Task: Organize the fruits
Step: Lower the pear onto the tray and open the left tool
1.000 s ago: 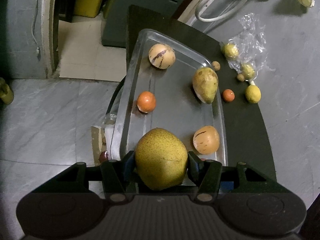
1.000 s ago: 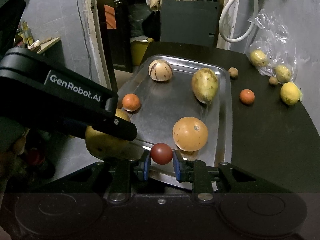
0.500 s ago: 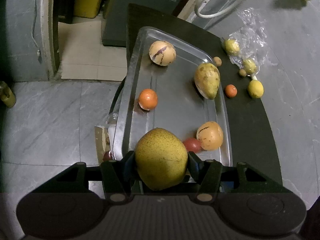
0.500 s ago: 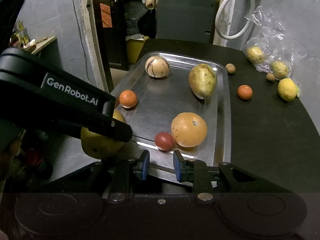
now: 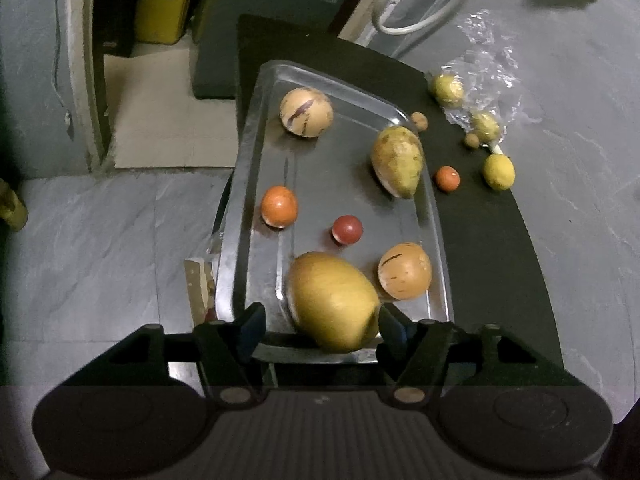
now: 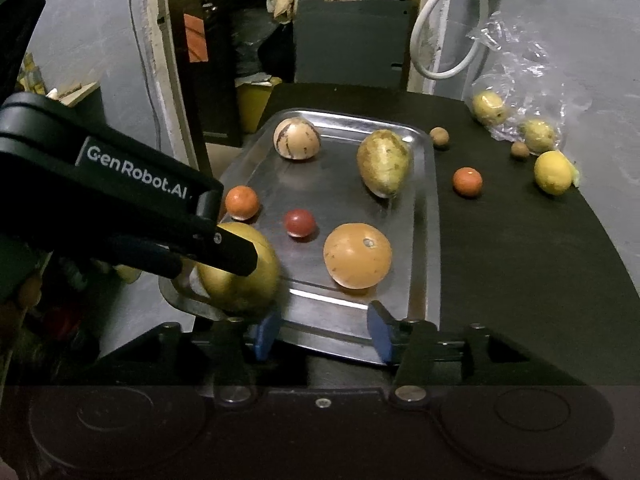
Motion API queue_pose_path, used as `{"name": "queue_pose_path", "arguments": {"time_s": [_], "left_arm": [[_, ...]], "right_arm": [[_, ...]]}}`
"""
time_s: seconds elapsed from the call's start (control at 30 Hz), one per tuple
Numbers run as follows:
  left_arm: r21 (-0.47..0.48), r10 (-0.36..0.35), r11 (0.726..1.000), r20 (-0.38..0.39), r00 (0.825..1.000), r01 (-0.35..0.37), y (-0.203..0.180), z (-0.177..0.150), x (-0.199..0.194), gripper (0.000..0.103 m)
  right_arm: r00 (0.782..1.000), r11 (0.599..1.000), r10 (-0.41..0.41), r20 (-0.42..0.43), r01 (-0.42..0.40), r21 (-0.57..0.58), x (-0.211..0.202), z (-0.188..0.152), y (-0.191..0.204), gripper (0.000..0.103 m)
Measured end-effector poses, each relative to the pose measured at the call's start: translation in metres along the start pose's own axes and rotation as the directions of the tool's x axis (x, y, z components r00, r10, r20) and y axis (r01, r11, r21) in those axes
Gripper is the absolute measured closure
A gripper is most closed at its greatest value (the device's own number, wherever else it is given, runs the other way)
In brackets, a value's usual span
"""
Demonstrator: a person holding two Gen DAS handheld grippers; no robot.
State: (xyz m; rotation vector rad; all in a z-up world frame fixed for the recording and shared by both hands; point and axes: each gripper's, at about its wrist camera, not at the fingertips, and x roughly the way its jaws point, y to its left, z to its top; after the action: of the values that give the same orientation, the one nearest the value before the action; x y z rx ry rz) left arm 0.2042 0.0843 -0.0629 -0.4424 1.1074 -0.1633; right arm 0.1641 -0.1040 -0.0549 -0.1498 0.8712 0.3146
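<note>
Dark table [image 6: 500,264]; only our right view shows left gripper [image 6: 230,258] above pear [image 6: 244,276]; both grippers' fingers spread, empty.

Right tongs [image 6: 322,334] agape at the steel tray's [image 6: 425,216] near rim, empty.

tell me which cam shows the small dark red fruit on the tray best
The left wrist view shows it best: the small dark red fruit lies clear in mid-tray, seen from above with bare metal all round. The right wrist view also shows it unblocked, but from a lower angle and nearer the left gripper's arm.
</note>
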Motion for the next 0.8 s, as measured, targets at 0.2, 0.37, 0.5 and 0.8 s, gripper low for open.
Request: {"name": "queue_pose_path", "arguments": {"time_s": [0.2, 0.37, 0.5, 0.8], "left_arm": [[0.029, -0.006, 1.0, 0.005, 1.0, 0.006, -0.009, 0.002, -0.006, 0.02], [0.059, -0.004, 0.998, 0.006, 1.0, 0.004, -0.017, 0.003, -0.011, 0.008], [0.111, 0.01, 0.994, 0.004, 1.0, -0.01, -0.025, 0.001, -0.019, 0.002], [0.221, 0.067, 0.974, -0.059, 0.996, -0.053, -0.031, -0.015, -0.026, 0.001]], "right_arm": [[1.0, 0.999, -0.021, 0.016, 0.02, 0.024, -0.011, -0.001, -0.004, 0.027], [0.999, 0.997, -0.039, 0.024, 0.037, 0.063, -0.021, -0.003, -0.012, 0.012], [0.999, 0.994, -0.044, 0.019, 0.042, 0.099, -0.028, -0.005, -0.02, 0.004], [0.996, 0.987, -0.077, -0.038, 0.081, 0.141, -0.038, -0.018, -0.038, 0.001]]}}
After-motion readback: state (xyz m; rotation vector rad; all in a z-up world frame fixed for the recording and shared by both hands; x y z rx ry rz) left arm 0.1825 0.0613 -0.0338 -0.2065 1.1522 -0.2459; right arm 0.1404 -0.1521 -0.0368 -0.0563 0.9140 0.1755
